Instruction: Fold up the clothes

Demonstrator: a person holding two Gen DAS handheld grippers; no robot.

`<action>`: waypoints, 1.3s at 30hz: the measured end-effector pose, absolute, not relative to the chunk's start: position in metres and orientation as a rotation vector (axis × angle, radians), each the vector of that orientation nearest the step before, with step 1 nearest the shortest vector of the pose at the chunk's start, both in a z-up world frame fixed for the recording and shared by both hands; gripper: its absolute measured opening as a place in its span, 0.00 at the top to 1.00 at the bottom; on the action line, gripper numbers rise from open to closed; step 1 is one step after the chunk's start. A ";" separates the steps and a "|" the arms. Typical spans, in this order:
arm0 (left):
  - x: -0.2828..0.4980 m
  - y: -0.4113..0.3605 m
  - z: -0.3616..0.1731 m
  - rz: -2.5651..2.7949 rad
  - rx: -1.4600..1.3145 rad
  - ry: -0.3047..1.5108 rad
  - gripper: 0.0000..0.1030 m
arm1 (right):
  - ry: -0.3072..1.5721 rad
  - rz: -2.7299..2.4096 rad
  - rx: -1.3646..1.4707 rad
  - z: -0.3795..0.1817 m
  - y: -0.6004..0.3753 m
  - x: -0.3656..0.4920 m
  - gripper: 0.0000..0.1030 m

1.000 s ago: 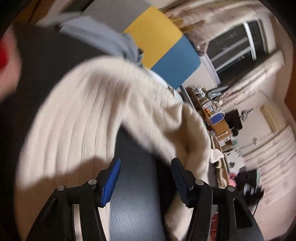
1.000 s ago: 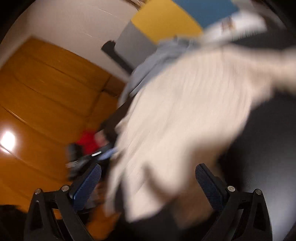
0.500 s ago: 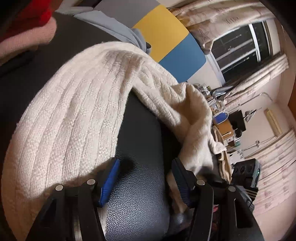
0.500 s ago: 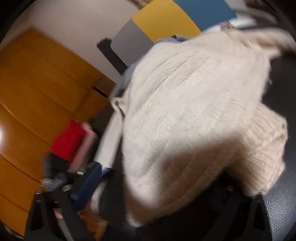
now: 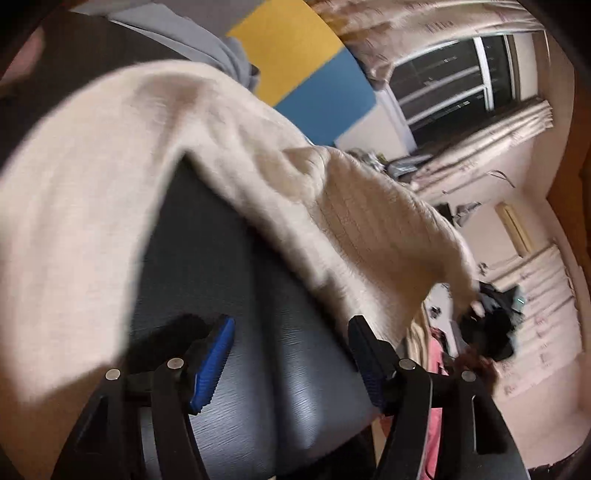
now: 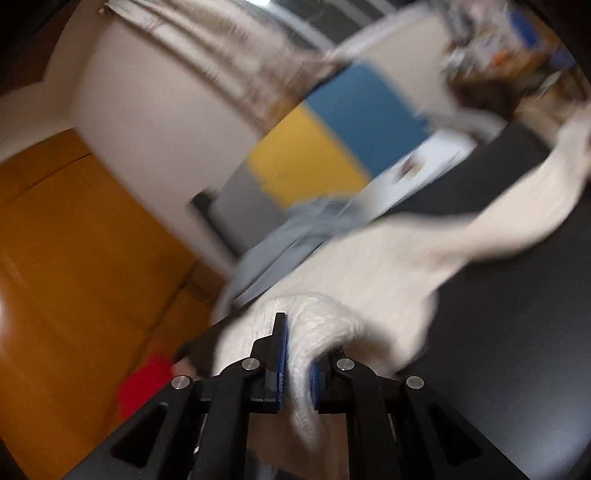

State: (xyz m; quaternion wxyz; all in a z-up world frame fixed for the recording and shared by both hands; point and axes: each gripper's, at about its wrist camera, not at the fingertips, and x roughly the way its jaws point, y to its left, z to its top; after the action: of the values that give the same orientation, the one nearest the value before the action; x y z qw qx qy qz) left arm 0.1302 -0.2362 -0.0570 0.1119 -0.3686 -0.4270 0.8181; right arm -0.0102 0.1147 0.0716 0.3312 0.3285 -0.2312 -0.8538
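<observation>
Right wrist view: the right claw [image 6: 295,363] pinches the cream sweater [image 6: 373,273], starting a fold. The left claw [image 5: 290,354] gapes wide, holding nothing; next it should grab a sleeve.

Domestic room, probably a bedroom or living room. Evidence: patterned beige curtains [image 5: 480,22] framing a dark window [image 5: 458,77] at the far right; pale walls with a mounted air conditioner [image 5: 515,229]; orange wood panelling [image 6: 74,258] at left; a wall panel in grey, yellow [image 6: 306,158] and blue [image 6: 365,107] blocks at the far side. A black padded surface [image 5: 229,280] carries a cream knitted sweater [image 5: 85,206] and a grey-blue garment [image 6: 280,236]. Cluttered household items [image 5: 373,158] stand near the window; more clothing, pink [image 5: 436,406], lies at lower right.
</observation>
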 end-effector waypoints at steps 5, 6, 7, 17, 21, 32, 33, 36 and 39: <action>0.085 -0.208 -0.063 2.329 -1.152 -1.261 0.37 | -0.521 -2.426 1.105 0.031 0.149 -0.062 0.77; 0.080 -0.206 -0.066 2.325 -1.172 -1.284 0.37 | -0.539 -2.418 1.159 0.020 0.154 -0.066 0.75; 0.076 -0.207 -0.070 2.331 -1.190 -1.320 0.37 | -0.556 -2.410 1.212 0.010 0.159 -0.070 0.66; 0.054 -0.238 -0.072 2.518 -1.025 -1.566 0.34 | -0.490 -2.554 0.998 0.016 0.206 -0.027 0.28; 0.030 -0.234 -0.072 2.557 -1.060 -1.515 0.39 | -0.041 -2.398 0.930 0.019 0.138 0.005 0.24; 0.035 -0.297 -0.077 2.657 -1.196 -1.437 0.92 | 0.259 -1.796 1.188 -0.029 -0.012 0.054 0.16; 0.033 -0.308 -0.074 2.695 -1.223 -1.406 0.95 | 0.212 -1.723 1.199 -0.029 -0.021 0.063 0.16; 0.023 -0.346 -0.064 2.873 -1.365 -1.227 0.95 | 0.077 -1.504 1.219 -0.030 -0.049 0.092 0.17; 0.023 -0.382 -0.049 2.956 -1.408 -1.201 0.95 | -0.052 -1.283 1.227 -0.031 -0.076 0.120 0.17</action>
State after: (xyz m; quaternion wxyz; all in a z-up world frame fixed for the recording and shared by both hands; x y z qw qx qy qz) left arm 0.0227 -0.3825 -0.0494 -0.1719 -0.3977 -0.3393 0.8350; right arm 0.1197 -0.0761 -0.0313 0.6311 0.5359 -0.0228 -0.5603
